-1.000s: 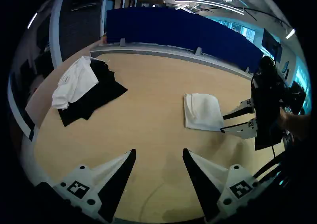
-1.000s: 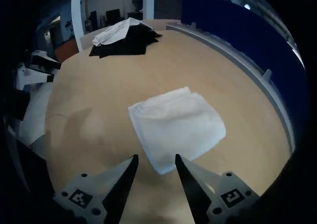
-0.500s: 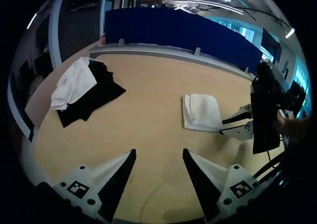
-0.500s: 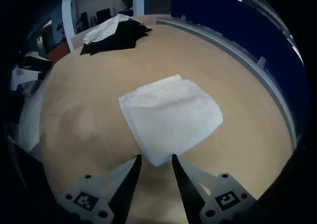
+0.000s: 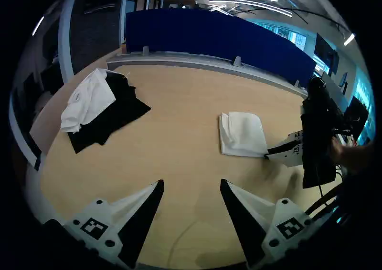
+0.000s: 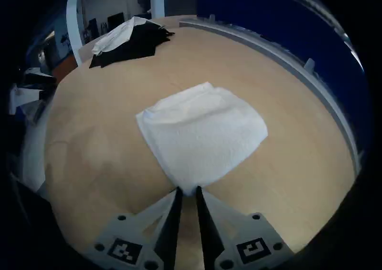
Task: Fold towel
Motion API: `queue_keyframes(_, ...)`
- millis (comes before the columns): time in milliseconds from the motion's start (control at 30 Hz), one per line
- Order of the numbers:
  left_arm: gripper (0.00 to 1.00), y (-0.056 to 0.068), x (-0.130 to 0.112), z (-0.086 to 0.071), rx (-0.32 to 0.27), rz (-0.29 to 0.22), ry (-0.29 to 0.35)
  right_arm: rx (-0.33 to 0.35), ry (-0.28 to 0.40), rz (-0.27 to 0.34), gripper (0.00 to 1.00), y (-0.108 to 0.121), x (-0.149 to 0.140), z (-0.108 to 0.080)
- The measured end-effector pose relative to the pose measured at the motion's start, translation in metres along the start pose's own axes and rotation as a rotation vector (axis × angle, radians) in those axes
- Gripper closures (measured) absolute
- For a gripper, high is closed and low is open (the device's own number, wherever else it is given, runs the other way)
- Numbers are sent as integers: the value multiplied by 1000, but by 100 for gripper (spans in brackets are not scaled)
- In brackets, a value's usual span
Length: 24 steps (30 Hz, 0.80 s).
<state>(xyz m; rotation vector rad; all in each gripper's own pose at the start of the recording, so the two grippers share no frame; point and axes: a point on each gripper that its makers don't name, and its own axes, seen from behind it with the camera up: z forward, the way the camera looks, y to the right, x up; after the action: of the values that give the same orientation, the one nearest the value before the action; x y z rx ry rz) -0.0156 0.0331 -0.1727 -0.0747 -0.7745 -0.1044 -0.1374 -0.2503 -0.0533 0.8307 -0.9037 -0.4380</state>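
— How many towels do we count?
— We count 1 towel (image 6: 203, 134), white and folded, on 1 table (image 5: 181, 93).
— And in the heap at the far end?
— We make out 2 pieces: 1 white cloth (image 5: 86, 100) and 1 black cloth (image 5: 114, 117).
— Grippers?
— We count 2: 1 left gripper (image 5: 191, 193) and 1 right gripper (image 6: 187, 196).

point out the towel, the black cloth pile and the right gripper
towel (image 6: 203, 131), right gripper view, middle of its top
black cloth pile (image 5: 114, 115), left gripper view, its bare middle
right gripper (image 6: 187, 190), right gripper view, between its fingertips
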Motion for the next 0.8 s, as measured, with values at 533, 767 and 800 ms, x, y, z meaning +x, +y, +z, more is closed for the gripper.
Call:
queue_keyframes(533, 13, 2, 3, 0, -2, 9, 1, -21, 58, -34, 96, 11, 25, -19)
queue_keyframes(767, 13, 4, 11, 0, -7, 11, 17, -53, 119, -83, 96, 24, 66, -52)
queue_keyframes(800, 13, 4, 13, 0, -8, 12, 20, -55, 129, -87, 96, 26, 74, -57)
